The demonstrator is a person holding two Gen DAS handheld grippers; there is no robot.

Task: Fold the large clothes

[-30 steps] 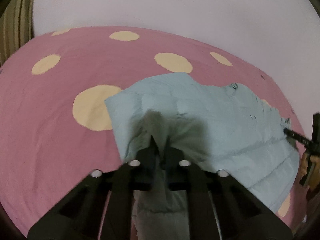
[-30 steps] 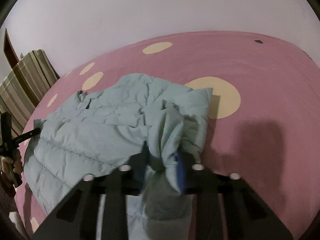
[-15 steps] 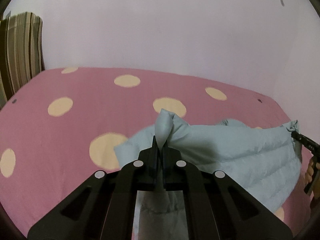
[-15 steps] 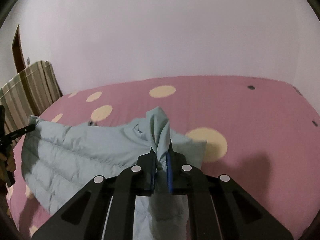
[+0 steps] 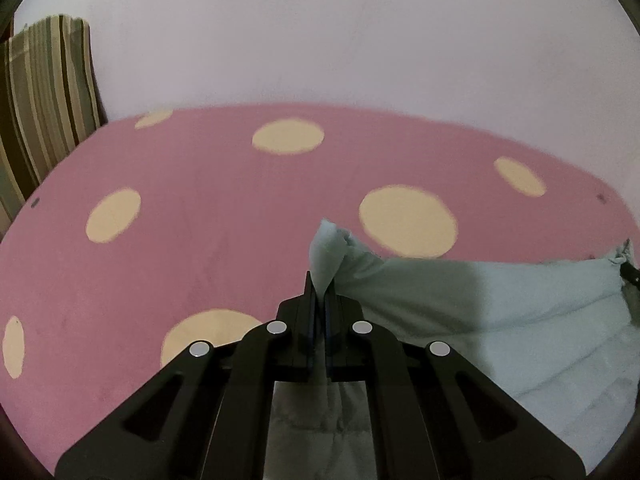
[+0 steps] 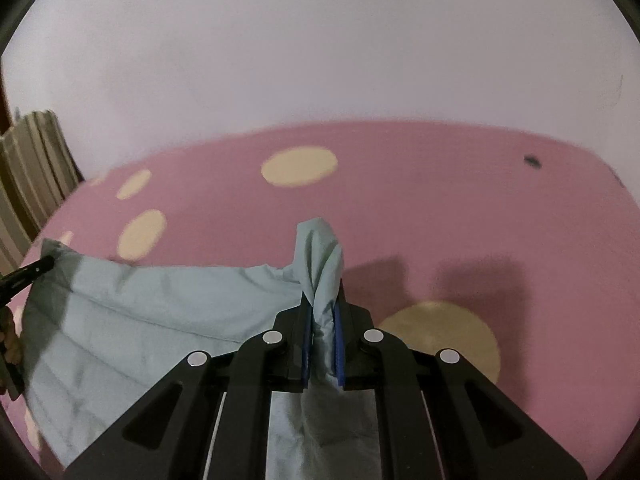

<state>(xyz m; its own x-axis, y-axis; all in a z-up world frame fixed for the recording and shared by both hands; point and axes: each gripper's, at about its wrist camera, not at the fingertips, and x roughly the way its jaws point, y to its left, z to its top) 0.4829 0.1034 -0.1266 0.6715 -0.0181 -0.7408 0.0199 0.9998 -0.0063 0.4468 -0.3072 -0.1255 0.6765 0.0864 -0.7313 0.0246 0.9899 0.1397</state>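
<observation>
A pale blue quilted jacket (image 5: 500, 308) hangs stretched between my two grippers above a pink bed with cream dots (image 5: 200, 208). My left gripper (image 5: 319, 292) is shut on one corner of the jacket, which pokes up past the fingertips. My right gripper (image 6: 322, 304) is shut on the other corner (image 6: 320, 256). The jacket (image 6: 140, 312) spreads left in the right wrist view, where the left gripper's tip (image 6: 28, 274) shows at its far edge. The right gripper's tip (image 5: 630, 272) shows at the right edge of the left wrist view.
The pink bed (image 6: 440, 200) fills the lower half of both views, against a plain white wall (image 5: 320, 40). A striped cushion or chair back (image 5: 48, 92) stands at the bed's left end, also in the right wrist view (image 6: 32, 160).
Both grippers have lifted the jacket off the bed and pulled it taut between them. The views have tilted up from the crumpled jacket to the wall.
</observation>
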